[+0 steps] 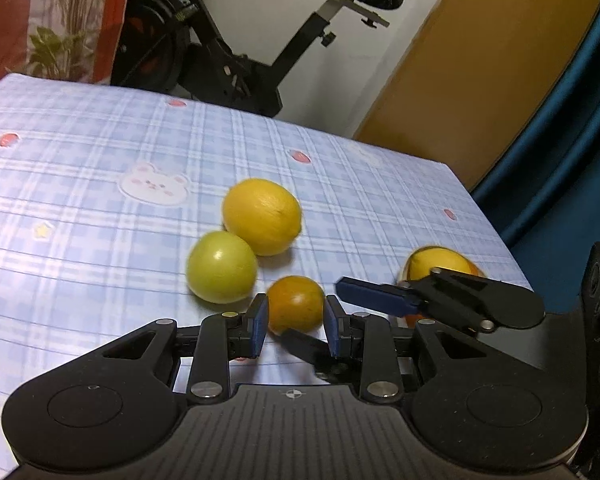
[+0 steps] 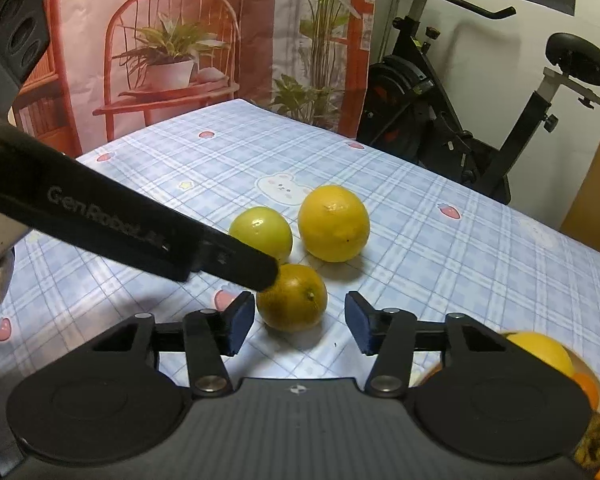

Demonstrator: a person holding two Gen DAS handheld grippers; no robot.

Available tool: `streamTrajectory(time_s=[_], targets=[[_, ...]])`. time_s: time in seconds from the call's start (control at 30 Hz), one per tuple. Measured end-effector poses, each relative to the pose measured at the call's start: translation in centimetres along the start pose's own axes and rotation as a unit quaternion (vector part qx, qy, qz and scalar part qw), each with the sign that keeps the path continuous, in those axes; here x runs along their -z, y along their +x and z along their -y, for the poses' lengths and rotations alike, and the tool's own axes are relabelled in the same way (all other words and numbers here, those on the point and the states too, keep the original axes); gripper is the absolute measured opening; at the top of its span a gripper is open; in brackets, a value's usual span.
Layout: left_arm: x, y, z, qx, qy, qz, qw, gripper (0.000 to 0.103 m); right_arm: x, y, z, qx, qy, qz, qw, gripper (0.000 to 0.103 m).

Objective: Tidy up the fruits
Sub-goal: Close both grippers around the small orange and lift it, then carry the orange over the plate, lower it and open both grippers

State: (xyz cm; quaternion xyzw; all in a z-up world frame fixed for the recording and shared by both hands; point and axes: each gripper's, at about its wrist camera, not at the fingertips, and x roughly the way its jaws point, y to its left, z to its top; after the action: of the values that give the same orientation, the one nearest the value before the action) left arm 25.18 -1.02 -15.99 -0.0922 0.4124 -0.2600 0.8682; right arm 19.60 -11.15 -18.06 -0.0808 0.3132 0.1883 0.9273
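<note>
The left gripper (image 1: 295, 326) had clamped the small orange (image 1: 296, 304); the right gripper (image 2: 300, 326) stood unclosed around it. At its twelve o'clock sat the lemon (image 1: 262, 216); lift straight up, right backing off

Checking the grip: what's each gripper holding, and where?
Left gripper clamps the small orange across its sides. Right gripper holds nothing.

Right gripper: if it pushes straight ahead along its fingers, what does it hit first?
Most likely the orange fruit, directly ahead of the right gripper. The left gripper already clamps that fruit.
</note>
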Motion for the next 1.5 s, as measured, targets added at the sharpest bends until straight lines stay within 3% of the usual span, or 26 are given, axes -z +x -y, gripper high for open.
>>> streamTrajectory(time_s=[0.3, 0.37, 0.6, 1.13, 1.5], targets=[[0.1, 1.4, 0.5, -0.011, 0.016, -0.009, 0.9998, 0.036, 0.3, 1.1, 0.4, -0.008, 0.020, -0.006, 1.000, 0.053], [0.1, 1.6, 0.4, -0.012, 0.016, -0.008, 0.9998, 0.039, 0.4, 1.3, 0.4, -0.009, 0.023, -0.008, 1.000, 0.047], [0.5, 1.5, 1.4, -0.009, 0.039, -0.006, 0.9992, 0.039, 0.6, 0.9, 0.4, -0.005, 0.032, -0.008, 0.999, 0.046], [1.2, -0.9, 6.8, 0.013, 0.085, 0.016, 0.9961, 0.039, 1.8, -5.3, 1.6, 0.021, 0.076, 0.041, 0.996, 0.046], [1.5, -0.4, 11.7, 0.041, 0.121, 0.017, 0.9917, 0.039, 3.8, -10.0, 3.6, 0.053, 0.117, 0.070, 0.989, 0.046]])
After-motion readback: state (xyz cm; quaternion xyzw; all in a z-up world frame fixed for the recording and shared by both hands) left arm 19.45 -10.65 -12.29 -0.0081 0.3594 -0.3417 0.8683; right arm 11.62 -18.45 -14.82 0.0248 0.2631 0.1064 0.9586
